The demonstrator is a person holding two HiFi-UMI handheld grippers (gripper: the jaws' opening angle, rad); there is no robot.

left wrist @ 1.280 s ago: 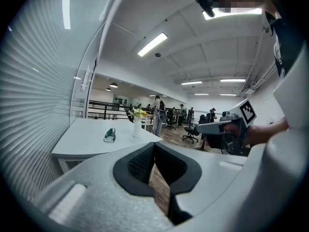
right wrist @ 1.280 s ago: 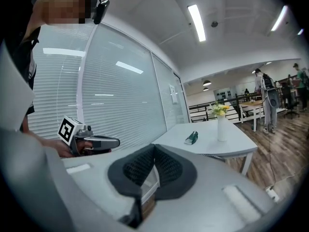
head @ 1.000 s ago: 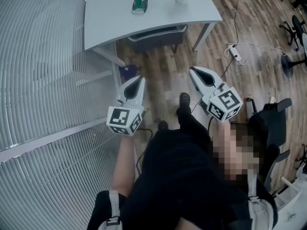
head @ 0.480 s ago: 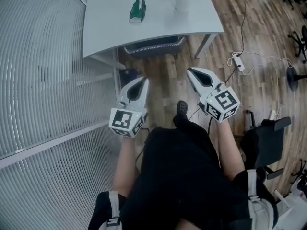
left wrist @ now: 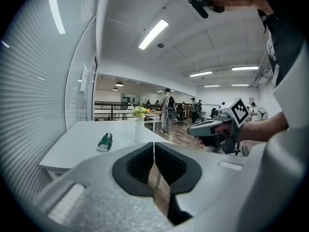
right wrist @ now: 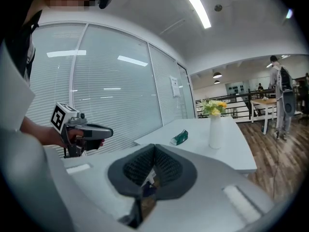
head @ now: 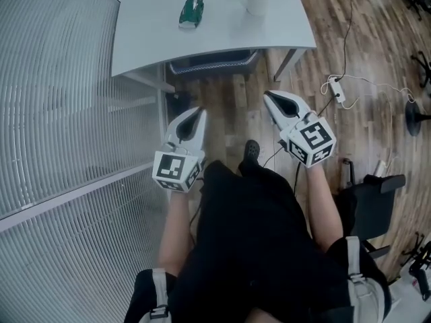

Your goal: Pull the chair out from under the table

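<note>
While both jaw pairs are pressed shut on nothing, the left hand-held gripper and right hand-held gripper are aimed ahead at the chair; it is tucked under the counter, only its back edge shown, long axis laid along the near edge; neither hand is judged clearly nearer; chair back is read as dark with a pale rim; counter top smooth, pale; floor wood plank.

We see the dark chair with a pale grey rim pushed in under the near edge of the white rectangular table. Only a narrow strip of it shows past the tabletop. It stands squarely between the table's slanted white legs, parallel to that edge, the rest hidden beneath.
</note>
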